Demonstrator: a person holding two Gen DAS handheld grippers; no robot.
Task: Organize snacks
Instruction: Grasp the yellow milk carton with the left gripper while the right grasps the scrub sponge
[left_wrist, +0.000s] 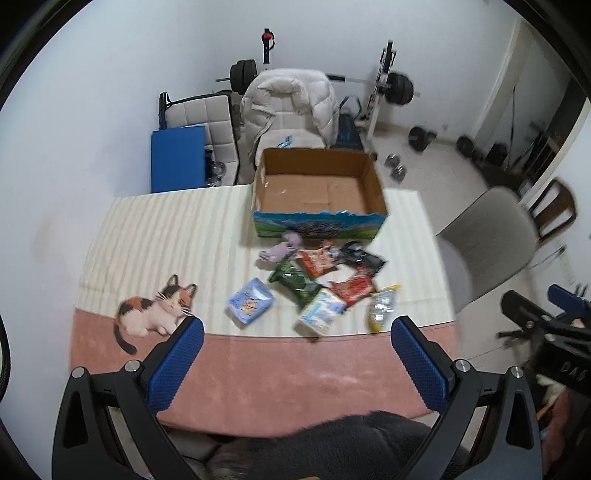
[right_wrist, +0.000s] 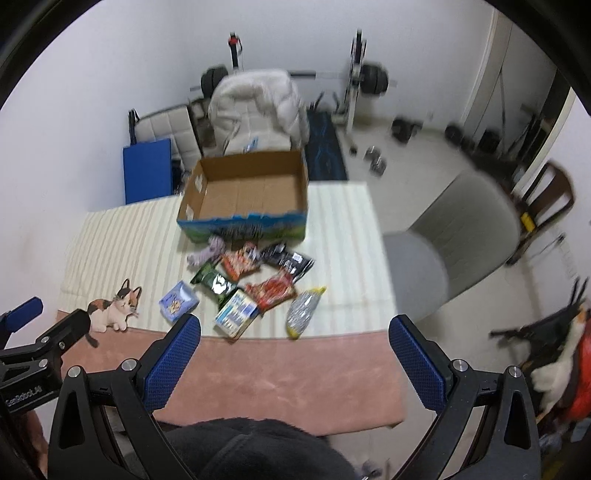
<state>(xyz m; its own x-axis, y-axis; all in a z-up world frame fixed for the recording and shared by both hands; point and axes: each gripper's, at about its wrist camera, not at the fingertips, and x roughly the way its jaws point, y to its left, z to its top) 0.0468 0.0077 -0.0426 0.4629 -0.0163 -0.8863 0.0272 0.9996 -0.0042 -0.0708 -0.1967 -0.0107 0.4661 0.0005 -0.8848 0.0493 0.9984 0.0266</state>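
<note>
Reaching with both grippers spread wide and empty, left gripper and right gripper risk snagging neighbouring overlapped crinkly snack packets instead of one for the empty cardboard box.

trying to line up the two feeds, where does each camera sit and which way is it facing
Left wrist: sits on the open left claw, above the table's near edge, facing the open cardboard box; the right claw's body shows at the right edge.
Right wrist: sits on the open right claw, facing the same way; dark sleeve below.
Shared: the box, the pile of snack packets, the calico cat figure.
</note>
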